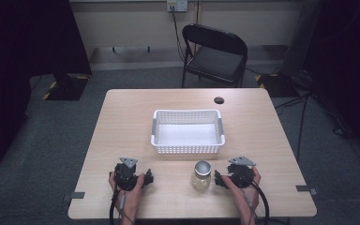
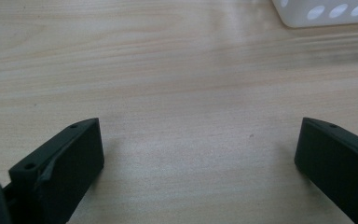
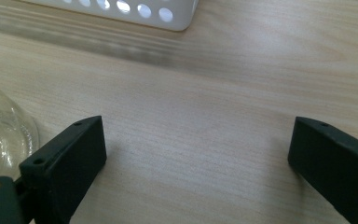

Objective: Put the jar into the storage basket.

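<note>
Looking along the right gripper [image 3: 196,154], its two black jaws stand wide apart with nothing but bare wooden table [image 3: 223,93] between them. Just off the left jaw there's a clear glass jar [image 3: 2,133], really close to it, though I can't tell if they're actually touching. Up at the top edge sits the corner of a white plastic basket [image 3: 168,16] with round holes in its wall, well apart from both jaws.
</note>
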The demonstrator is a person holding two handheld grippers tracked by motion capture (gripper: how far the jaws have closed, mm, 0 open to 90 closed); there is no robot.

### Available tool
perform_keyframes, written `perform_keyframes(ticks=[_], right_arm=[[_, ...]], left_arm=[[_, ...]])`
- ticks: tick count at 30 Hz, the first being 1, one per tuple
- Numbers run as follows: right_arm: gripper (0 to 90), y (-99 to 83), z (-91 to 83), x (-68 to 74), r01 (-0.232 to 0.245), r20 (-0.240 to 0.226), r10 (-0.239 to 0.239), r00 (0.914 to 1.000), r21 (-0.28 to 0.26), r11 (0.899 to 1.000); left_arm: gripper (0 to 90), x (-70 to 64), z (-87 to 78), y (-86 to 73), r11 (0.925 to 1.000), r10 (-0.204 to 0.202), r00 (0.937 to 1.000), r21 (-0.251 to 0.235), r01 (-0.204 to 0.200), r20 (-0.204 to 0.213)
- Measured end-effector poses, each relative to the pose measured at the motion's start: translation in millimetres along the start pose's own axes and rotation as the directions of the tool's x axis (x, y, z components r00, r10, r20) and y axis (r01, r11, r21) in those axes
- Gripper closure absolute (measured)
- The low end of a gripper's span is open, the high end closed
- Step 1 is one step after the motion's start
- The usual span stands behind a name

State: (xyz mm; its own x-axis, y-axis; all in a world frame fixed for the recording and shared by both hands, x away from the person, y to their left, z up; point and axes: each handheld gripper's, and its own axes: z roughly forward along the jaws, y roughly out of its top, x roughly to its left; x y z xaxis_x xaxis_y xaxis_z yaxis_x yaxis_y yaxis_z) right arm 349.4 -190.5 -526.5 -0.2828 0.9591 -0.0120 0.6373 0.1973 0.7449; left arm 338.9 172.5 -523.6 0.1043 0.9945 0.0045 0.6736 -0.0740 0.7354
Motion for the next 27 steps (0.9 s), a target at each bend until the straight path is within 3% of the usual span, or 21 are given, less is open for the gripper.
perform_keyframes(ticks=[27], right_arm=[[3.0, -0.2, -0.8, 0.4, -0.001, 0.003, 0.001, 1.0, -0.005, 1.0]], left_arm=[[0.6, 0.0, 0.0, 0.0, 1.0, 0.0, 1.0, 0.0, 0.0, 0.0]])
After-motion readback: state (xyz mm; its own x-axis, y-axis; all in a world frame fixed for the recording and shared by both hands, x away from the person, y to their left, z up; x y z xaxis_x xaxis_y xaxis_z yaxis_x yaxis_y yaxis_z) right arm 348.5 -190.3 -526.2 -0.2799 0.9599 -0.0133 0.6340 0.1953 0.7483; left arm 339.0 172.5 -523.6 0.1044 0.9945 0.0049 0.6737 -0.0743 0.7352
